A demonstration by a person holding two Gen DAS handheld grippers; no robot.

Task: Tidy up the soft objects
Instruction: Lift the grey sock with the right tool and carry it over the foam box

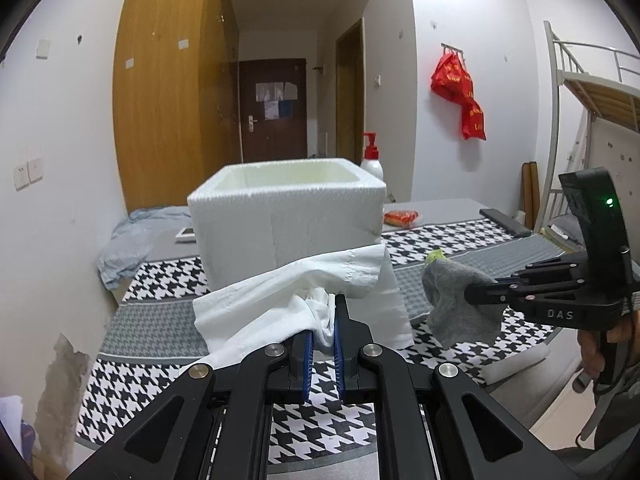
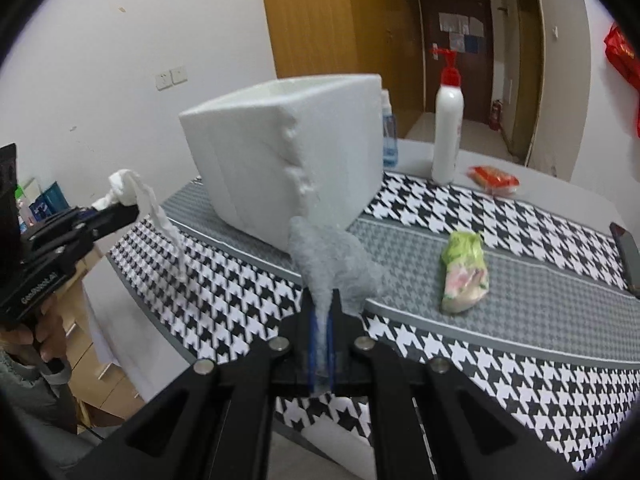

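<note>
My left gripper (image 1: 322,312) is shut on a white cloth (image 1: 280,304) and holds it above the table in front of the white foam box (image 1: 288,216). It also shows in the right wrist view (image 2: 132,210), with the white cloth (image 2: 156,208) hanging down. My right gripper (image 2: 323,300) is shut on a grey sock (image 2: 328,264), held near the foam box (image 2: 280,160). In the left wrist view the right gripper (image 1: 472,292) holds the grey sock (image 1: 456,304) to the right of the box. A green floral soft pack (image 2: 464,272) lies on the table.
The table has a black-and-white houndstooth cloth (image 2: 520,368). A white pump bottle with a red top (image 2: 448,128), a blue bottle (image 2: 389,136) and a red snack packet (image 2: 494,178) stand behind the box. A dark phone (image 2: 628,252) lies at the right edge.
</note>
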